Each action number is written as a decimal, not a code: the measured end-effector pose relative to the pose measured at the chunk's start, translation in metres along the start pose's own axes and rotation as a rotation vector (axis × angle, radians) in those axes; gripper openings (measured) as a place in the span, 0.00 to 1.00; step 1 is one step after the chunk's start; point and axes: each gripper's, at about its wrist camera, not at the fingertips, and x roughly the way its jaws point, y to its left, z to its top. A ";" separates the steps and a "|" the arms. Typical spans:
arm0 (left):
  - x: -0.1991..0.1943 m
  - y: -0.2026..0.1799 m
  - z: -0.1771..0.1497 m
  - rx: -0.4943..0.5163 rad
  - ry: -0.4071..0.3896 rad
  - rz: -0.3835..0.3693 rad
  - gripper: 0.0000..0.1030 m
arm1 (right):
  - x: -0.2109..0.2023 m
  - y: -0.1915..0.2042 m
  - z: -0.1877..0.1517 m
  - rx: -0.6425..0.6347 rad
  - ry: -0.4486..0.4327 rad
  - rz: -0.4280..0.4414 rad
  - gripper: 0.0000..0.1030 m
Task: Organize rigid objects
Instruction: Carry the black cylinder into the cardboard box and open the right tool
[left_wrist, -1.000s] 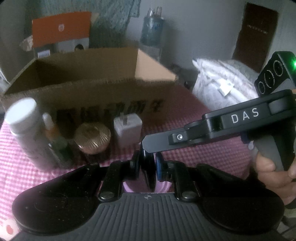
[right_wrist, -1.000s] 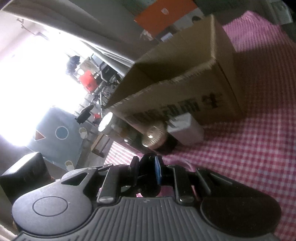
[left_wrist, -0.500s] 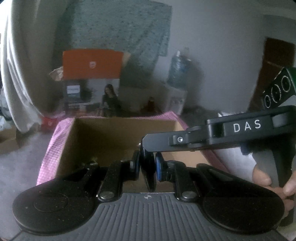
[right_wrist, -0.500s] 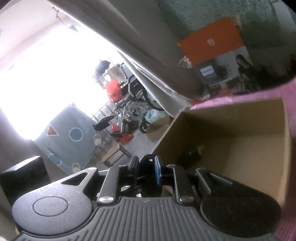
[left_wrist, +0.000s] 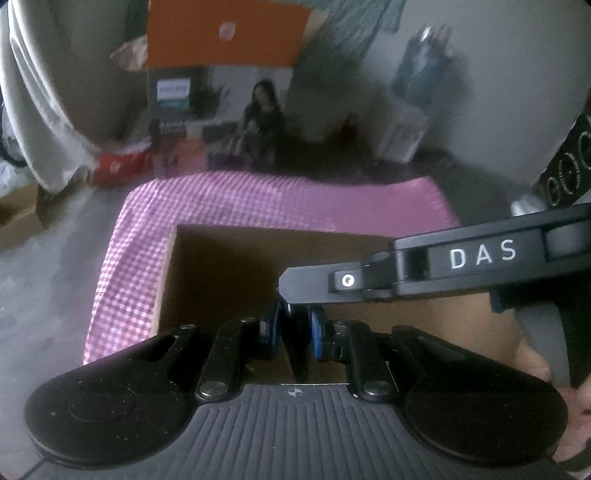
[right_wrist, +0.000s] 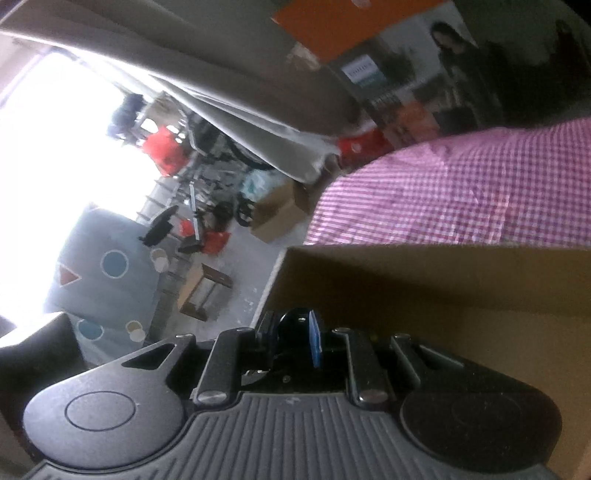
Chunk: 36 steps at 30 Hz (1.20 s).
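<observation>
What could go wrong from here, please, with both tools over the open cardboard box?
1. The right tool crosses just above the left tool; they could collide.
2. Both views are blurred, so the box wall could get clipped.
3. Both tools are shut, with nothing visibly carried.

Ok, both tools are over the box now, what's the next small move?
Probably ease the left tool straight down toward the open cardboard box. It hangs over the box's mouth with jaws shut, and the right tool, also shut, is close beside it. Something dark sits between the left pads, but I can't tell whether it's an item, so lower before opening.
</observation>
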 end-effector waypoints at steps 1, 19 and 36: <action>0.007 0.002 0.003 -0.001 0.020 0.015 0.15 | 0.009 -0.006 0.004 0.024 0.010 -0.002 0.20; 0.029 -0.008 0.010 0.137 0.013 0.241 0.23 | 0.055 -0.059 0.019 0.263 0.043 0.023 0.25; -0.132 -0.041 -0.031 0.047 -0.287 0.032 0.92 | -0.115 0.009 -0.049 0.101 -0.163 0.200 0.39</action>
